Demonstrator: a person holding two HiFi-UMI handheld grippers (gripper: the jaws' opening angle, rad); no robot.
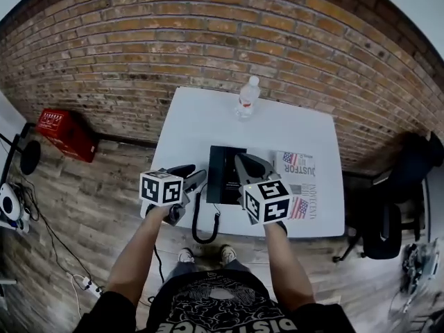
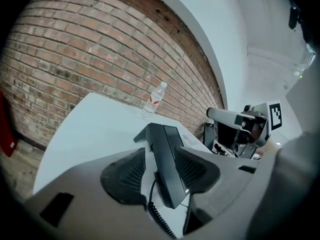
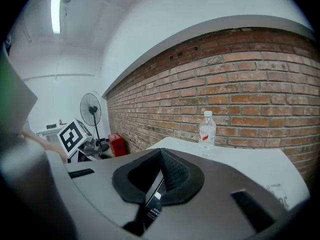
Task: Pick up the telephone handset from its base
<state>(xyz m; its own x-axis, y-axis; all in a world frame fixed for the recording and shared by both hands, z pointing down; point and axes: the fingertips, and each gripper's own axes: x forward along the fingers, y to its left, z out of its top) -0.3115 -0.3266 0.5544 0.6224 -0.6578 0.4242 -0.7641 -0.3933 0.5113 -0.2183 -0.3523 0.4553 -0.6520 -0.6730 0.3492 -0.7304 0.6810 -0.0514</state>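
Left gripper view, handset (image 2: 169,183) between wide left tongs (image 2: 160,150) (not gripped), right tongs (image 3: 161,154) closed.

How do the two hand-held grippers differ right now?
The grey left hand-held gripper has its jaws wide apart, the black telephone handset seen between them; the grey right hand-held gripper has its jaws together. Left sits left of the handset, right sits right of it. Both carry marker cubes.
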